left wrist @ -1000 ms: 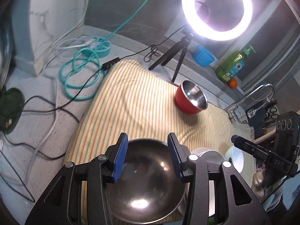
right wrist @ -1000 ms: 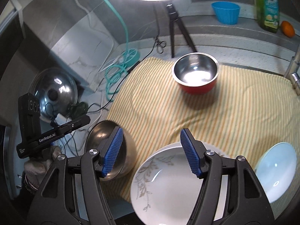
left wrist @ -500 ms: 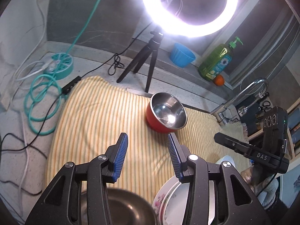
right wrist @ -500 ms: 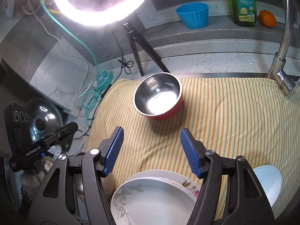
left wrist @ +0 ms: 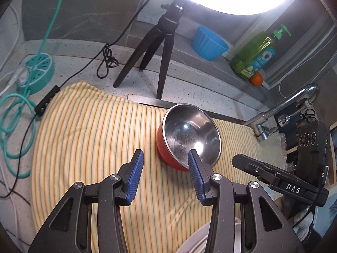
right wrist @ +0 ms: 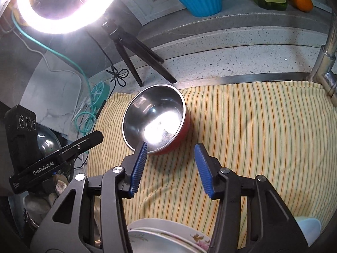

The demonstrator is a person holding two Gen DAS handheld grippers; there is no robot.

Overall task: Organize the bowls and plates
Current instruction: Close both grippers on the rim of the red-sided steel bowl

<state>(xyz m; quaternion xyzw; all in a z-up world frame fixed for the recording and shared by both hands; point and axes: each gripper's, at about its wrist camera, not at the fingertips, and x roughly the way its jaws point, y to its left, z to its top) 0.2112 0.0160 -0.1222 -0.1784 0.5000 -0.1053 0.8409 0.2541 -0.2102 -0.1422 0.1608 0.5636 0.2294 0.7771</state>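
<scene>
I'm working in a home kitchen. A tap [left wrist: 292, 105] stands at right over a speckled counter [right wrist: 231, 57], with a soap bottle [left wrist: 252, 54] and an orange [right wrist: 301, 0] on the ledge behind.

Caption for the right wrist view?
Right gripper, jaws closing on nothing, nears red steel bowl on striped cloth.

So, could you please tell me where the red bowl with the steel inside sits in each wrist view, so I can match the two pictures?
Left wrist view: the red bowl sits right of centre on the striped cloth, just beyond the right fingertip.
Right wrist view: the red bowl sits left of centre, just beyond the left fingertip.
Shared landmark: the black tripod stands behind the bowl in both.
</scene>
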